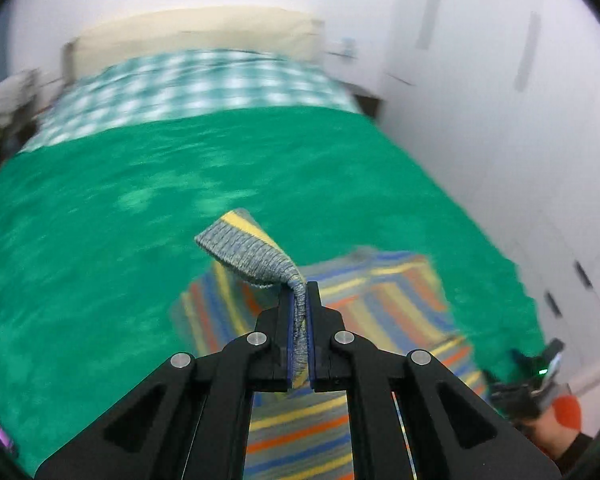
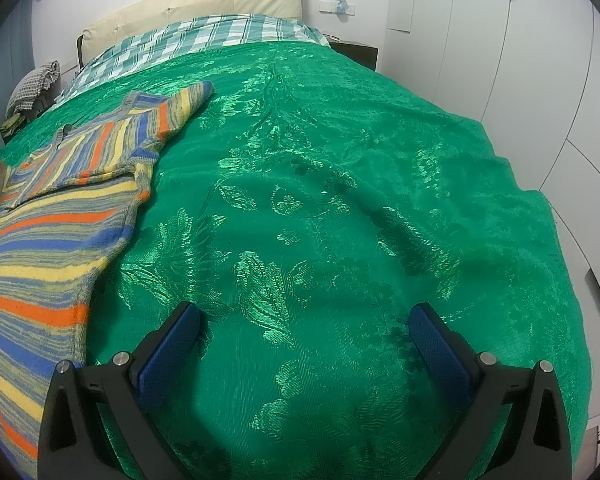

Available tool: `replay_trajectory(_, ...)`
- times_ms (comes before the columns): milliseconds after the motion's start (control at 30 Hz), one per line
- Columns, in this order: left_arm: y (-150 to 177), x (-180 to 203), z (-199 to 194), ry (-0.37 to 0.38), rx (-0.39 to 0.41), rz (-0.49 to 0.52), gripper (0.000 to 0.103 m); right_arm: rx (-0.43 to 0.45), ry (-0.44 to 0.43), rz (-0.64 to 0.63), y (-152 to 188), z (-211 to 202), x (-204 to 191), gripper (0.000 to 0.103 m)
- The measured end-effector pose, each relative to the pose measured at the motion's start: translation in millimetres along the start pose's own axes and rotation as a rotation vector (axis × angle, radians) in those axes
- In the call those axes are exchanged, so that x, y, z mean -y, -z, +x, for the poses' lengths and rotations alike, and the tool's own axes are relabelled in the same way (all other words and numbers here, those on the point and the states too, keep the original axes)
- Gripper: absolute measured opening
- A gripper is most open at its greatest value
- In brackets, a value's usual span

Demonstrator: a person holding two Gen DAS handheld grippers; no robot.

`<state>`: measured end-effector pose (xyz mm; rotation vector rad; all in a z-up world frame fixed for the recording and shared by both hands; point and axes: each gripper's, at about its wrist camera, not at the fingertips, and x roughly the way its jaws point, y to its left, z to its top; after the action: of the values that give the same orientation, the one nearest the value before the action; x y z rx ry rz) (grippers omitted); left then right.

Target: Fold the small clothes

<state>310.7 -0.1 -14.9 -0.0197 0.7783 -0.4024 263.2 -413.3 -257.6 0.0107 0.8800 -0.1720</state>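
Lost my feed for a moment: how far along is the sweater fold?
Early. Done: the striped sweater lies on the green bedspread. In hand: the left gripper is shut on a sleeve cuff, lifted above the body. The right gripper hangs open over bare bedspread. Left: the other sleeve lies stretched out; body unfolded.

The left wrist view looks forward along its hand-held gripper (image 1: pixel 300 292) from above the bed (image 1: pixel 100 208), facing the headboard (image 1: pixel 196 32) at 12 o'clock; it sits close over the striped sweater (image 1: pixel 400 296) and is blurred. The right wrist view looks the same way from low over the bed's foot, its hand-held gripper (image 2: pixel 304 316) at 6 o'clock. Both share the green bedspread (image 2: pixel 340 160), checked bedding (image 2: pixel 220 36), headboard and sweater, which lies at 9 o'clock in the right view.
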Motion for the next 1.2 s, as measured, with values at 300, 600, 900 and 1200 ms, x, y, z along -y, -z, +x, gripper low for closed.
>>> replay_trajectory(300, 56.0, -12.0, 38.8, -0.076, -0.094, -0.137, 0.081, 0.002, -0.004, 0.002, 0.2, 0.1, 0.3, 0.103)
replay_trajectory(600, 186.0, -79.1, 3.8, -0.109, -0.149, -0.248, 0.081, 0.002, 0.002, -0.004, -0.3, 0.6, -1.5, 0.103)
replay_trajectory(900, 175.4, -80.8, 87.8, -0.299, -0.217, -0.220, 0.082, 0.003, 0.015, -0.011, -0.3, -1.4, -5.7, 0.103)
replay_trajectory(1200, 226.9, -119.1, 18.8, -0.305, -0.112, -0.336, 0.094, 0.001, 0.008, -0.005, -0.3, -1.0, -5.2, 0.103)
